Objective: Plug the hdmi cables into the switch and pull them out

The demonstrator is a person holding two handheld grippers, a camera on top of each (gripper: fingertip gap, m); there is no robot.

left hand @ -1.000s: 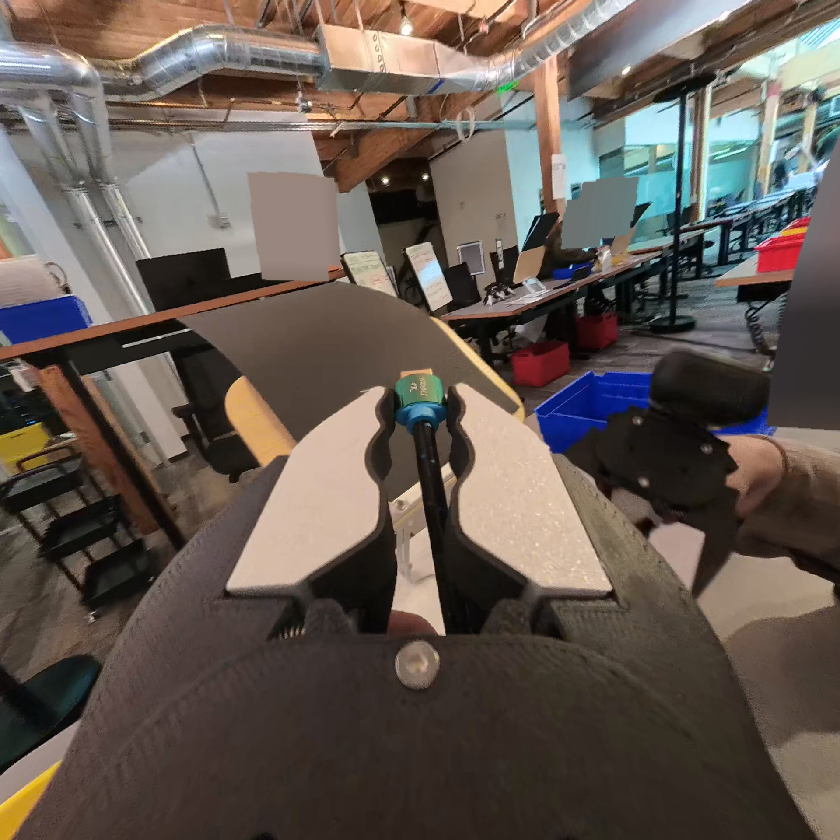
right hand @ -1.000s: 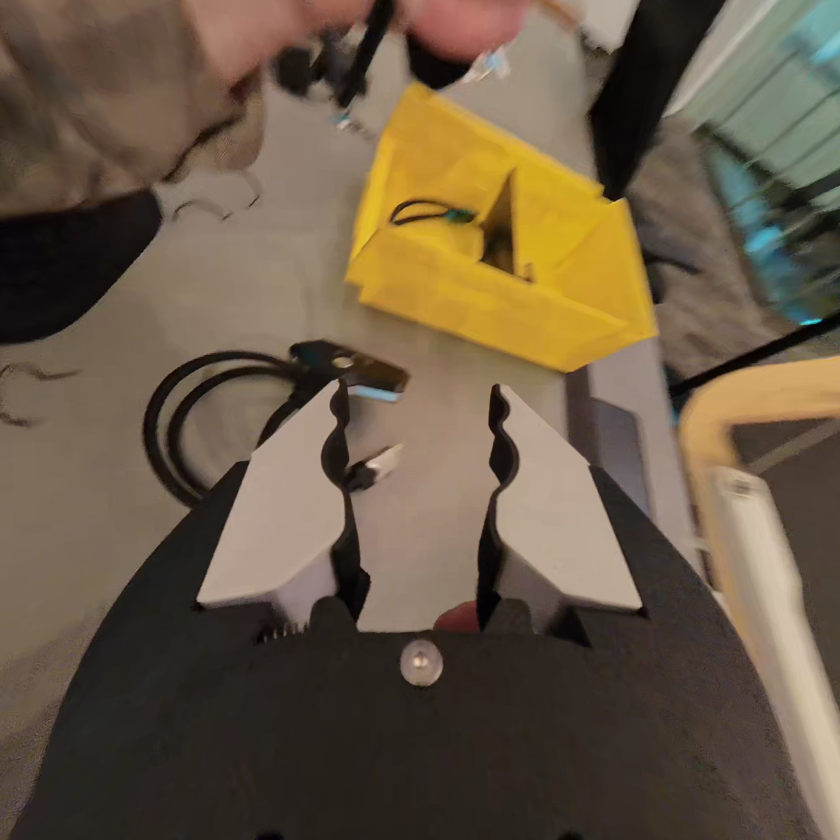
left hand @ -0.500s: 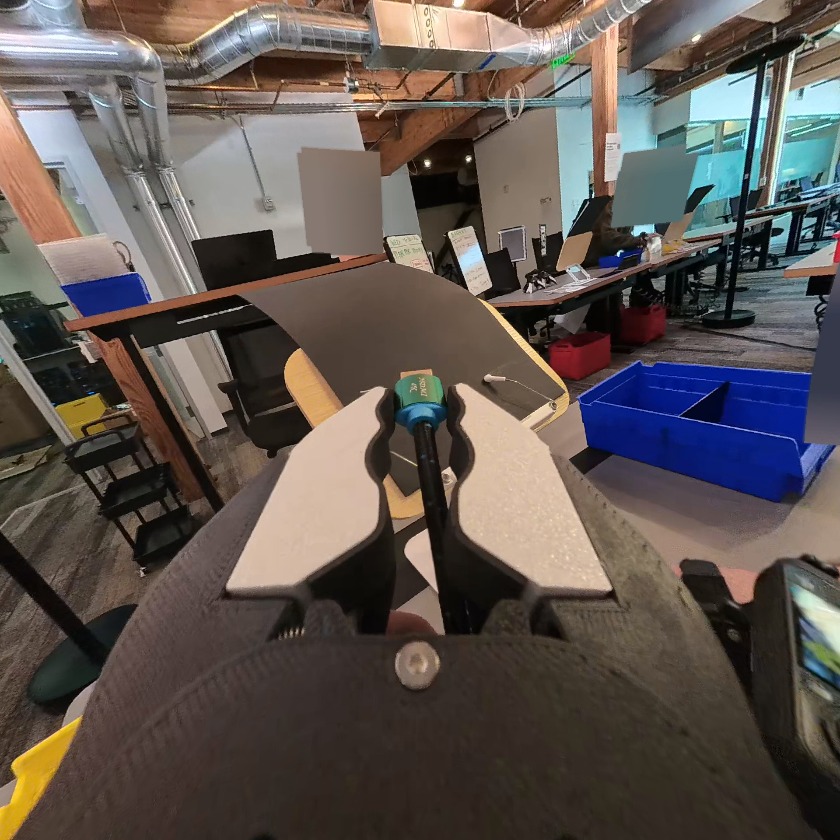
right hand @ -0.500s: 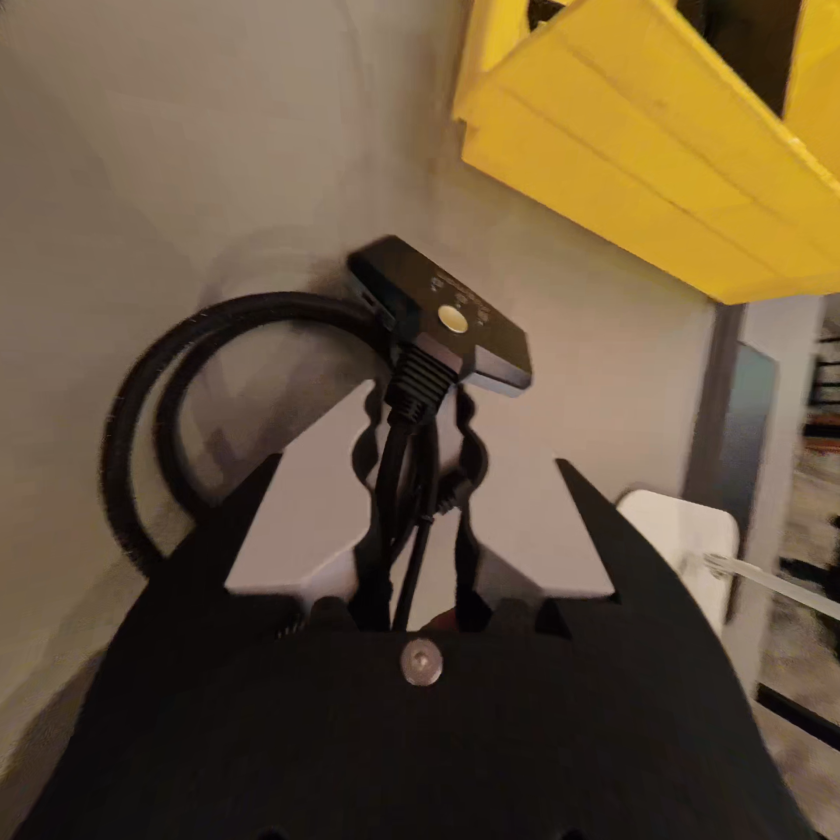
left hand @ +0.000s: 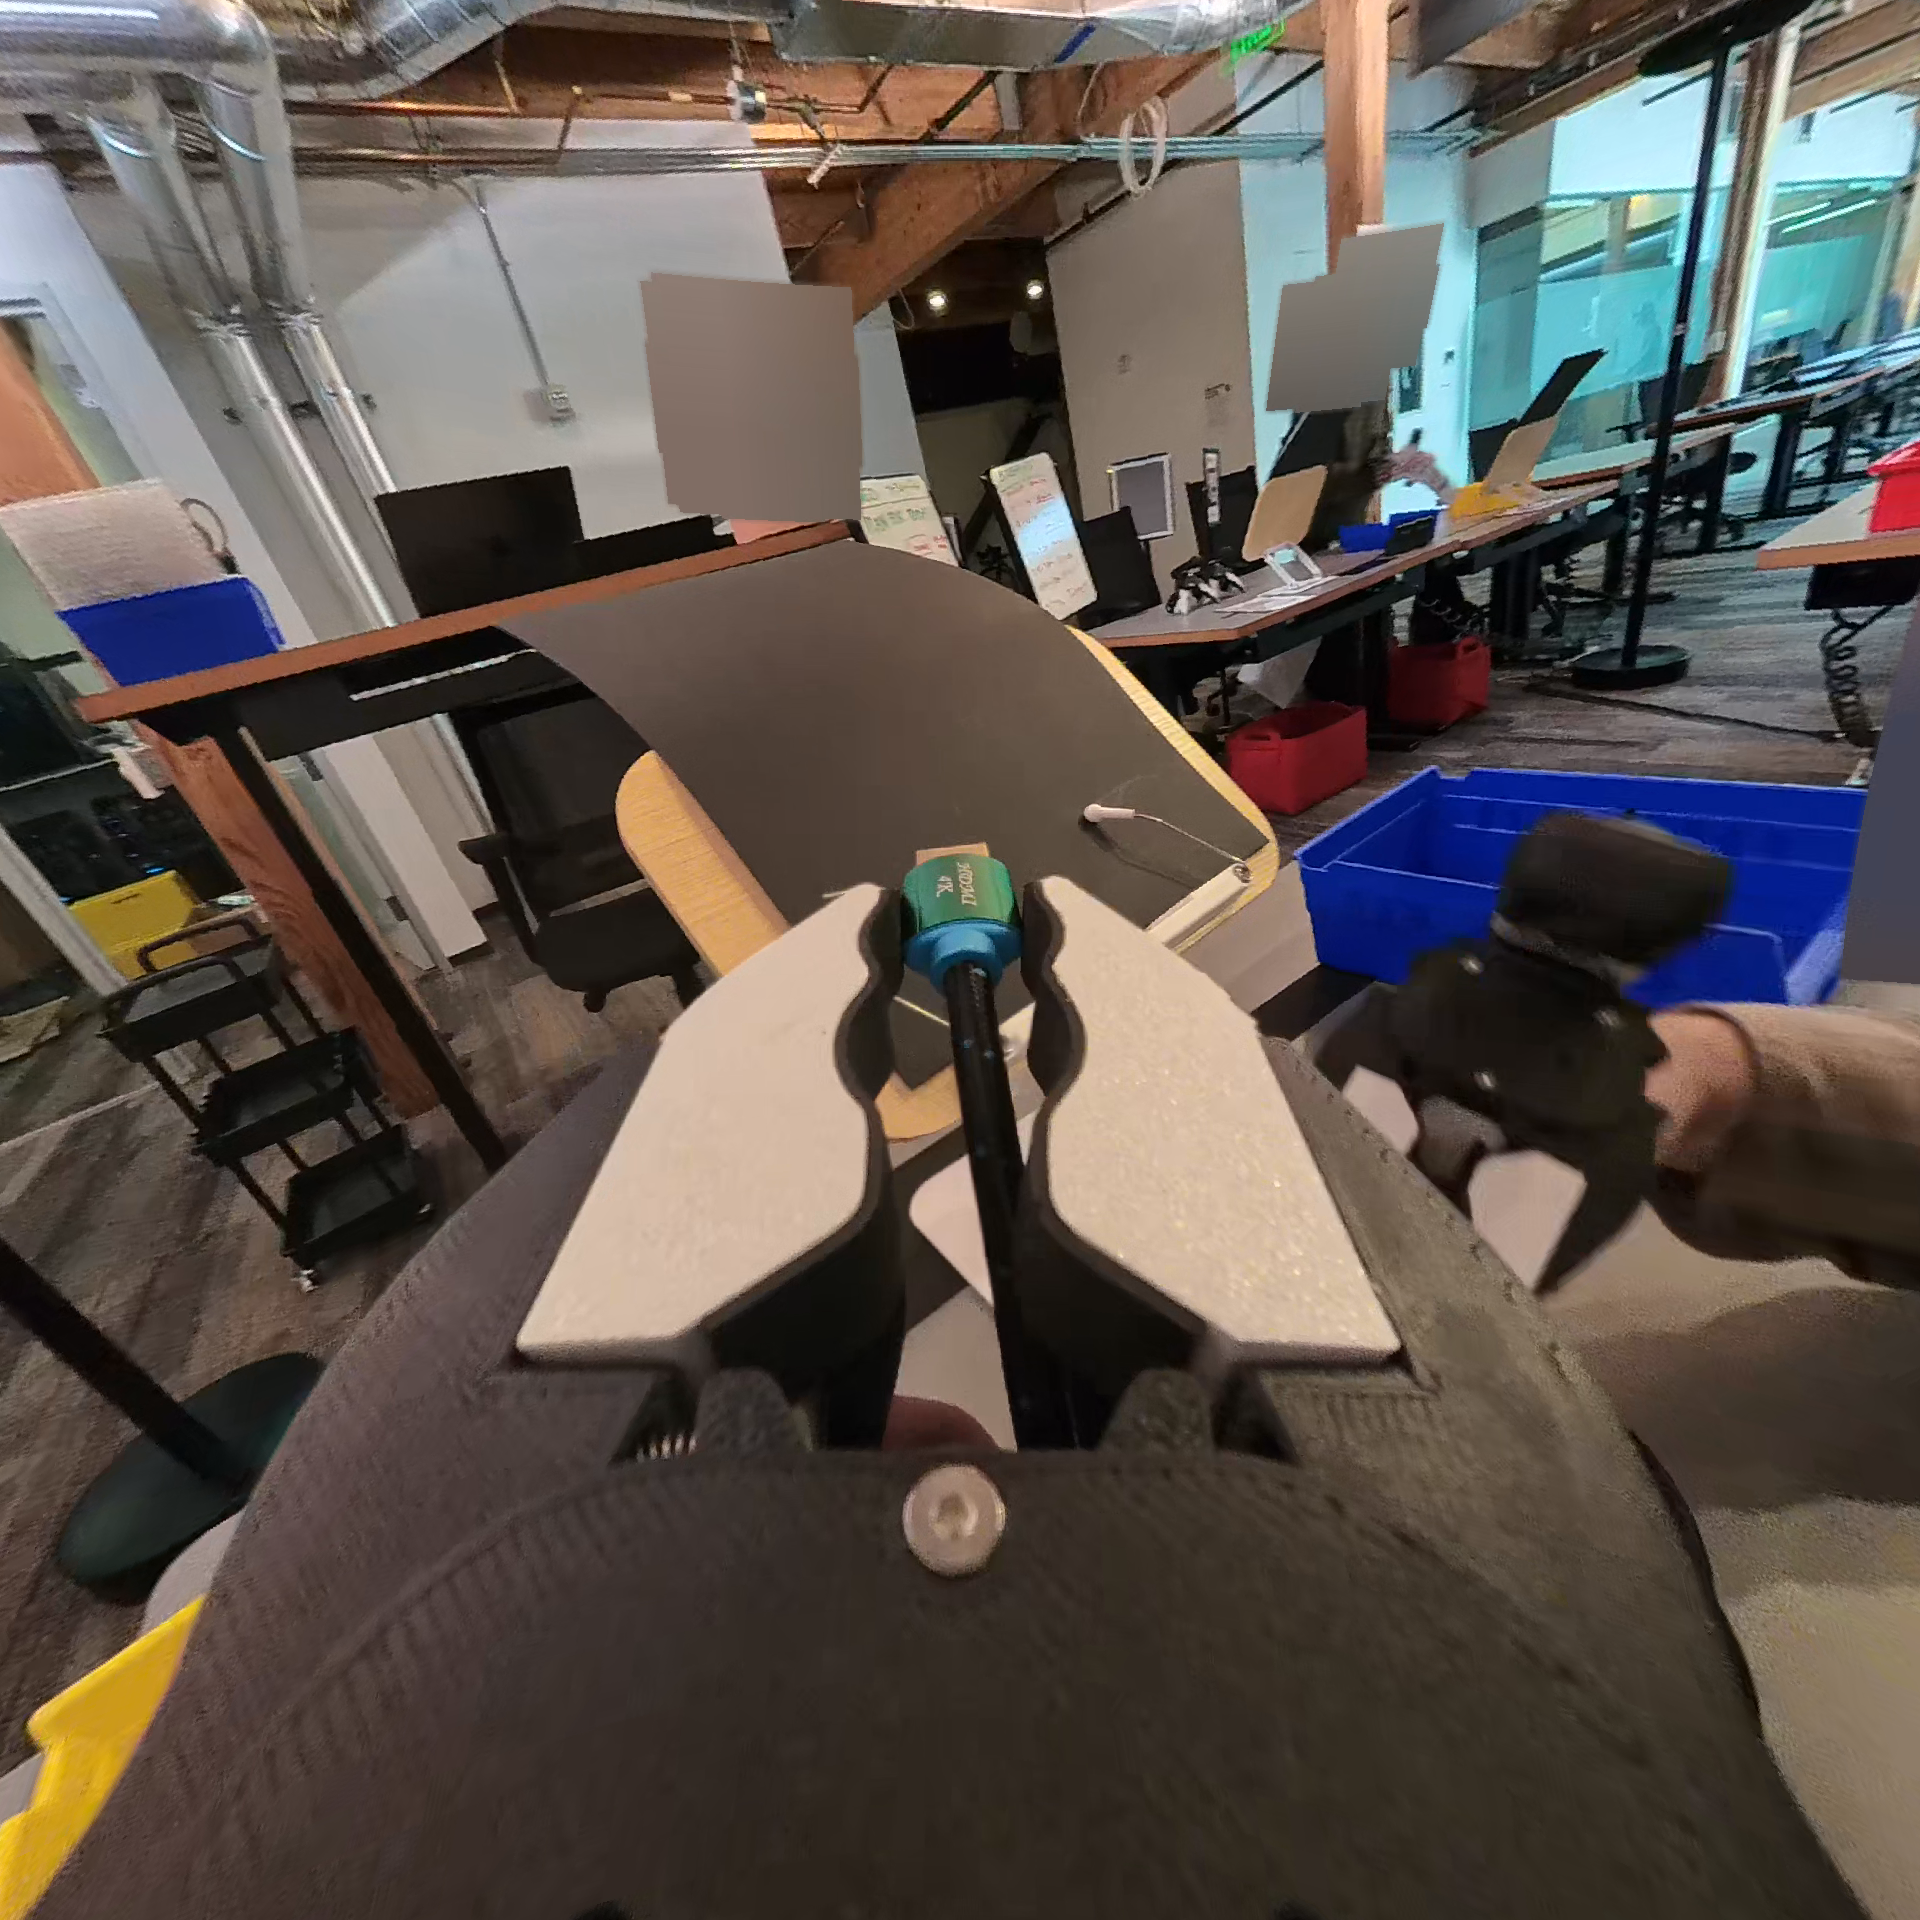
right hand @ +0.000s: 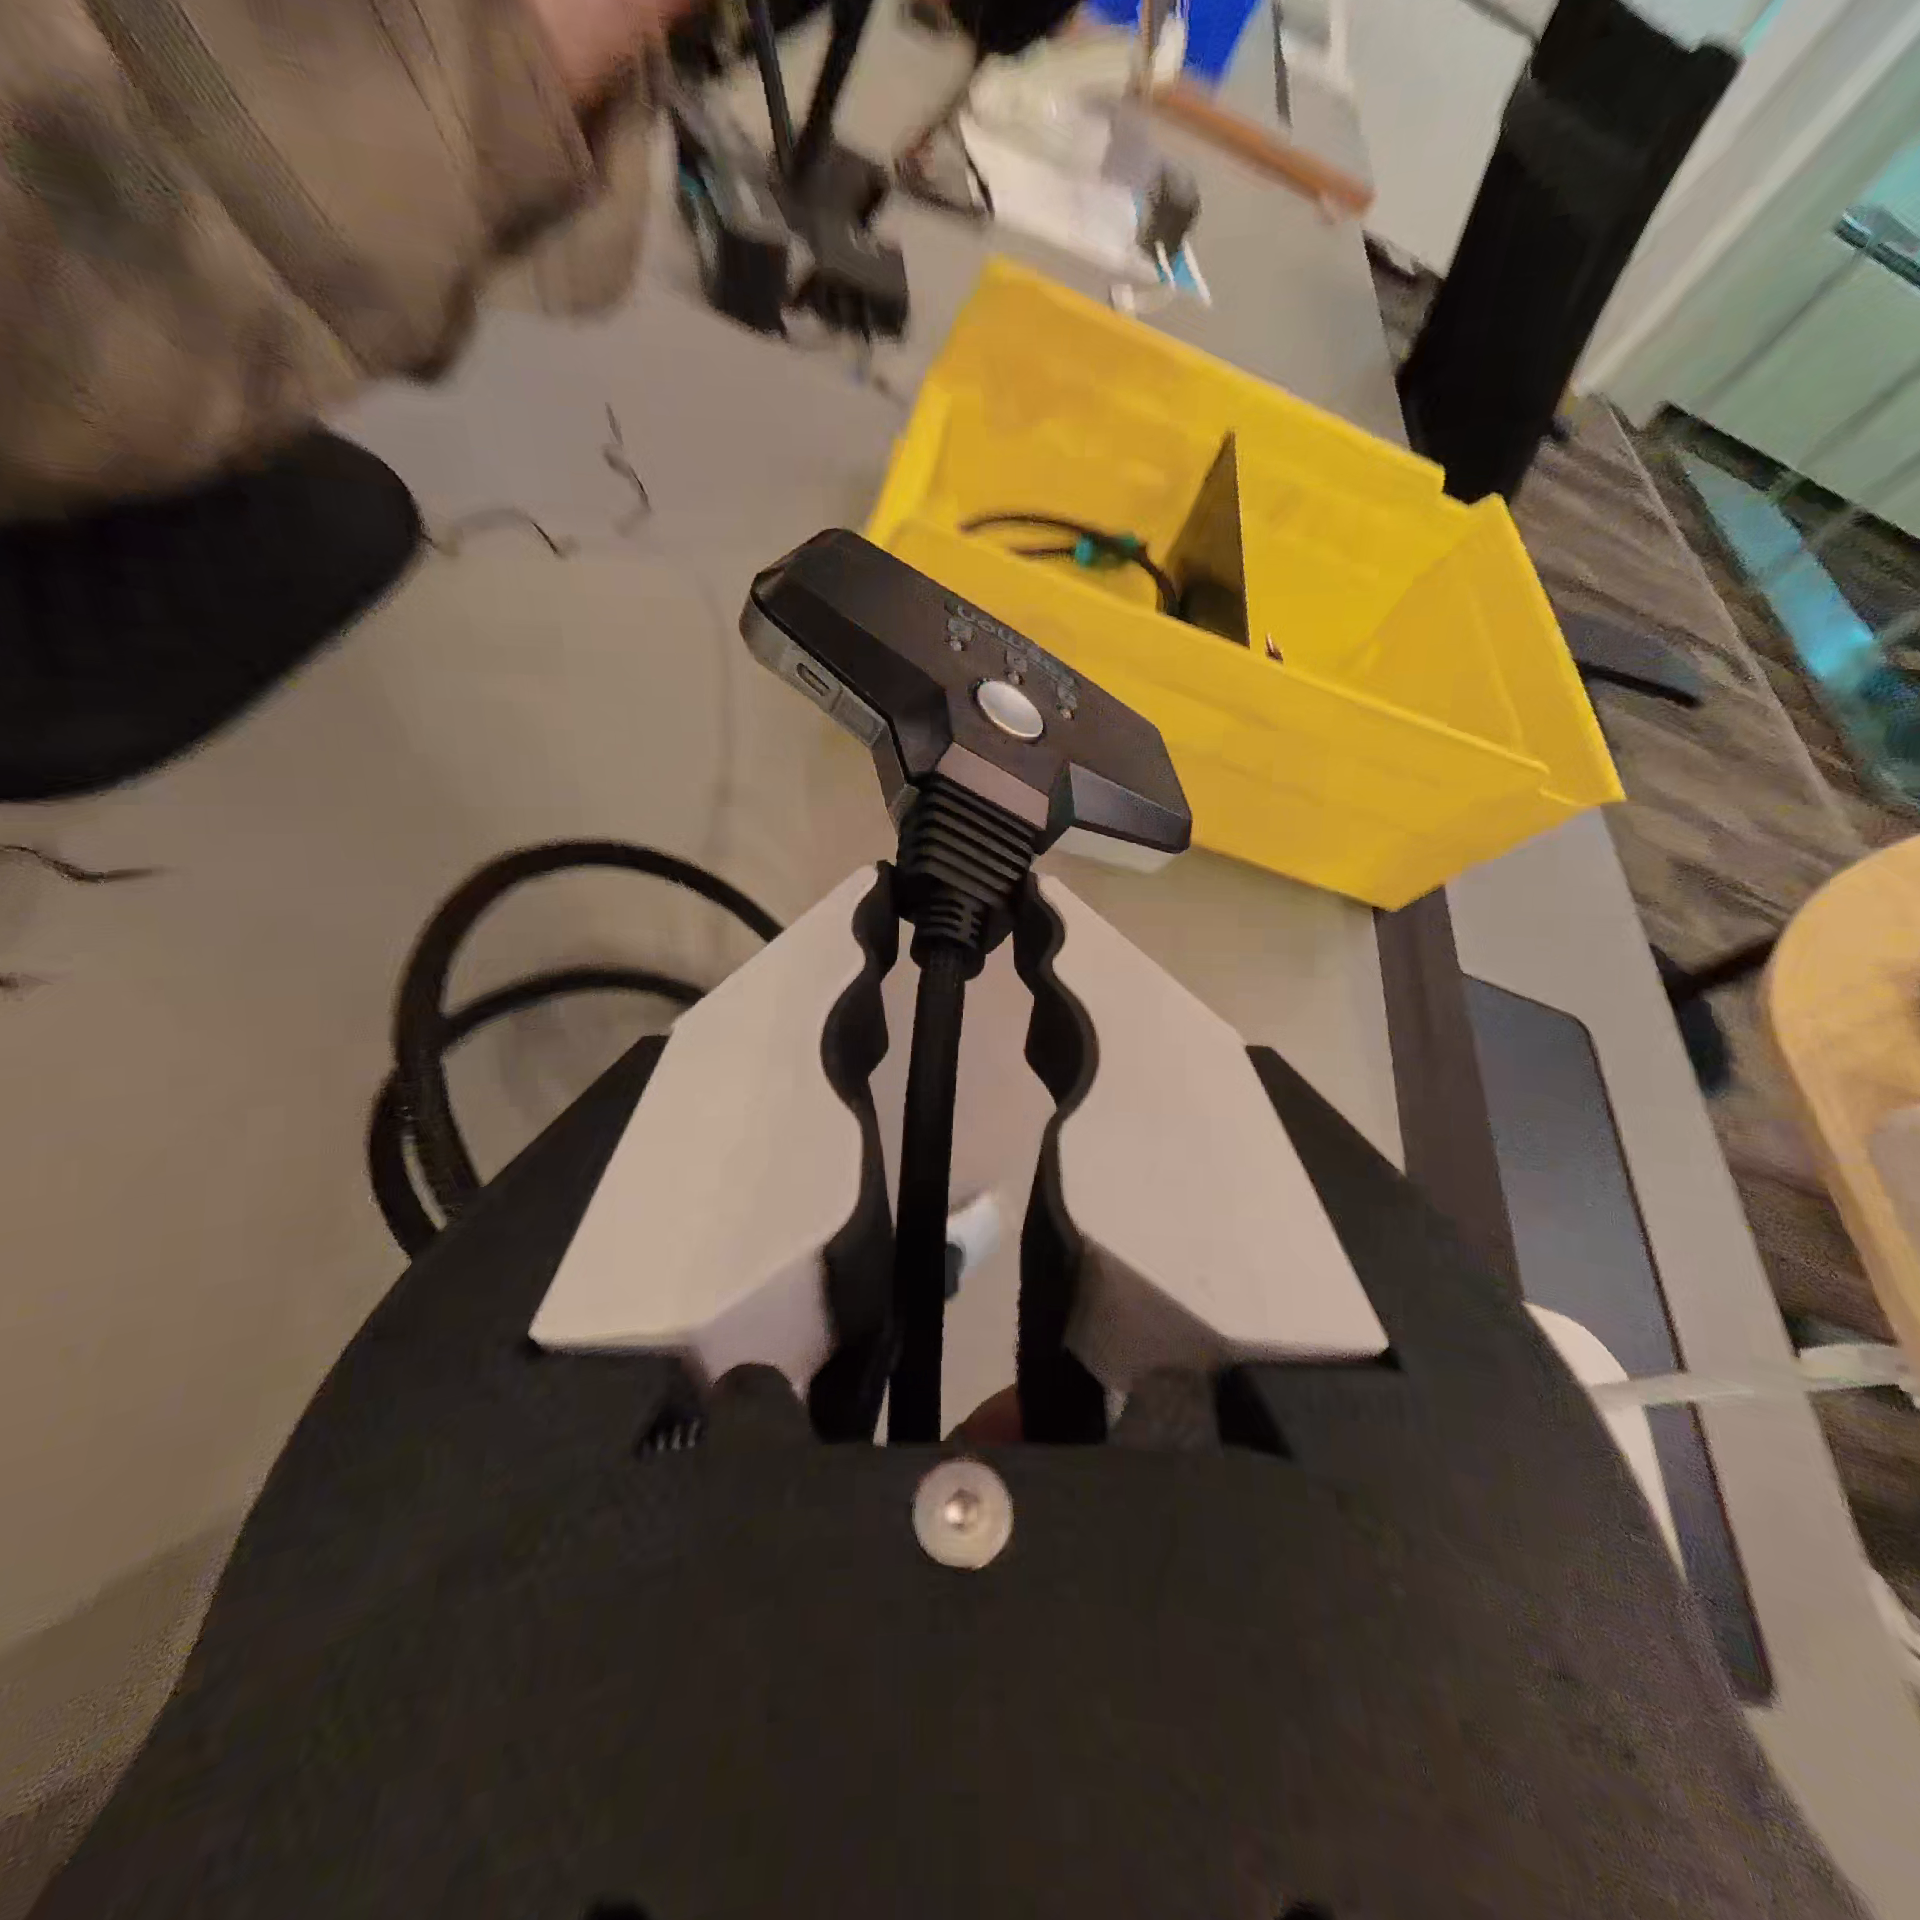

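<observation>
My left gripper (left hand: 958, 906) is shut on the green and blue plug of an HDMI cable (left hand: 958, 904), held up in the air with its black cord running back between the fingers. My right gripper (right hand: 958, 902) is shut on the ribbed strain relief of the black HDMI switch (right hand: 961, 688), holding it lifted above the grey table (right hand: 582, 727). The switch's own black cable (right hand: 499, 935) loops on the table to the left. The right gripper also shows in the left wrist view (left hand: 1538, 1049), blurred. Another green-ended cable (right hand: 1081, 545) lies in the yellow bin (right hand: 1247, 727).
The yellow bin stands just beyond the switch. A blue bin (left hand: 1558, 862) sits on the table at the right of the left wrist view. A curved black and wood panel (left hand: 883, 727) stands ahead. A person's sleeve (right hand: 260, 208) is at upper left. A white cable (right hand: 1766, 1382) lies at right. Some 20 centimeters of space lies between my two pairs of fingers.
My right gripper closed on the switch's strain relief and lifted the switch off the table. My left gripper kept hold of the green plug while its view swung round.
</observation>
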